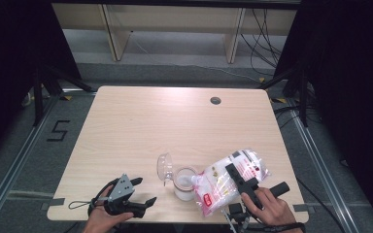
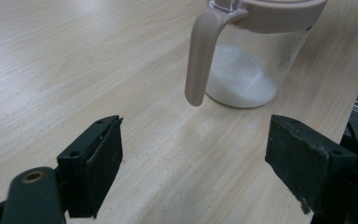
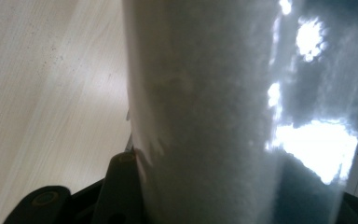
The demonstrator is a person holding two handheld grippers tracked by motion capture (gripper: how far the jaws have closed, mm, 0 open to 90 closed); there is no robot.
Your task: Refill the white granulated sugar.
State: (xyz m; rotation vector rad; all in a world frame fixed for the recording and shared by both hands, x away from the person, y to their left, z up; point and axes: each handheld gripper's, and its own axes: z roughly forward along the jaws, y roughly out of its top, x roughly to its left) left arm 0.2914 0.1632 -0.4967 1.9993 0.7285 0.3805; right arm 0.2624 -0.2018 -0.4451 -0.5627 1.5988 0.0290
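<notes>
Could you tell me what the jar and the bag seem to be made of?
Jar: clear glossy body, glass or hard plastic, white granules visible through it; matte beige plastic-looking handle and rim. Bag: thin transparent plastic film, crinkled with glare, red print, held by the right gripper.

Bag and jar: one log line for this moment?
right gripper: shut on bag, tipped over jar | jar: lid open, white grains inside | left gripper: open, beside jar

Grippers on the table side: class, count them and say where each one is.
2. The left gripper hovers open near the jar; the right gripper clamps the plastic bag tilted over that jar.
</notes>
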